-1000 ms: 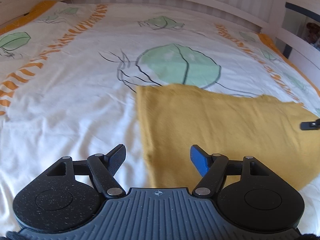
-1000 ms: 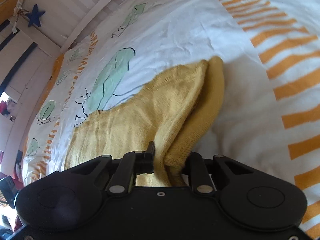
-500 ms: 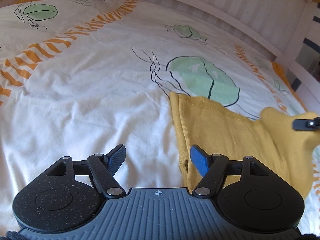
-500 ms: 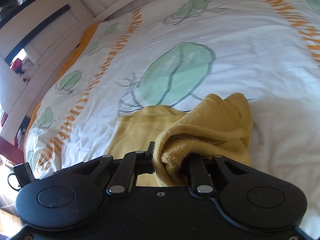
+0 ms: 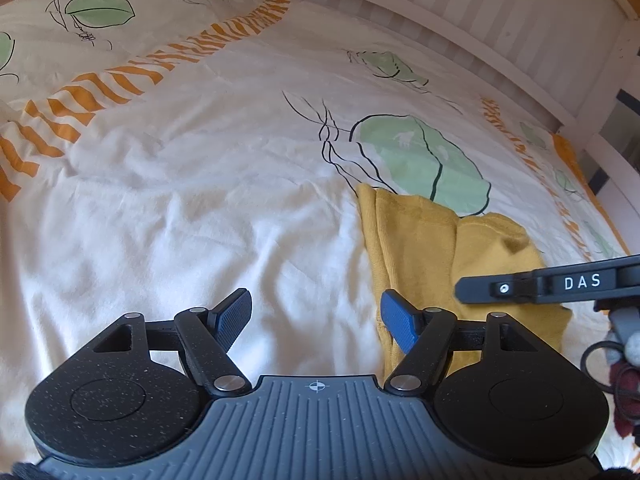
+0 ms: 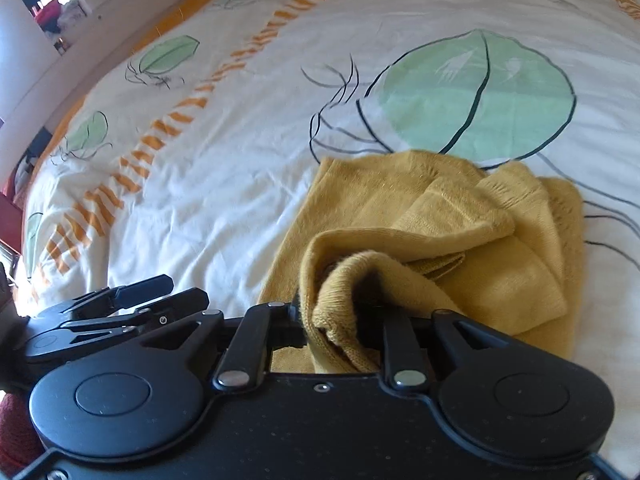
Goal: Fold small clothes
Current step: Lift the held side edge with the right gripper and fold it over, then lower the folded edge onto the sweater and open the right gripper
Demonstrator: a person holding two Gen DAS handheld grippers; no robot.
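A mustard-yellow knit garment [image 5: 416, 240] lies on the bed, its right part doubled over onto the rest [image 6: 460, 216]. My right gripper [image 6: 340, 308] sits low over the near end of the garment. Its jaws are opening, and a rolled fold of the knit [image 6: 344, 280] still lies loosely between the fingers and hides the tips. In the left wrist view one right finger [image 5: 520, 288] reaches in from the right over the garment. My left gripper [image 5: 316, 300] is open and holds nothing. It hovers at the garment's left edge, its blue pad [image 5: 398, 320] above the hem.
The bed cover [image 5: 180, 220] is white with green leaf prints and orange stripes. A white slatted bed rail [image 5: 460, 12] runs along the far side. A dark red sleeve [image 6: 16, 420] shows at the lower left of the right wrist view, beside the left gripper [image 6: 120, 308].
My right gripper swept left with the garment's end and laid it over the rest. Its fingers have since spread apart around the fold. The left gripper shifted sideways and rolled a little.
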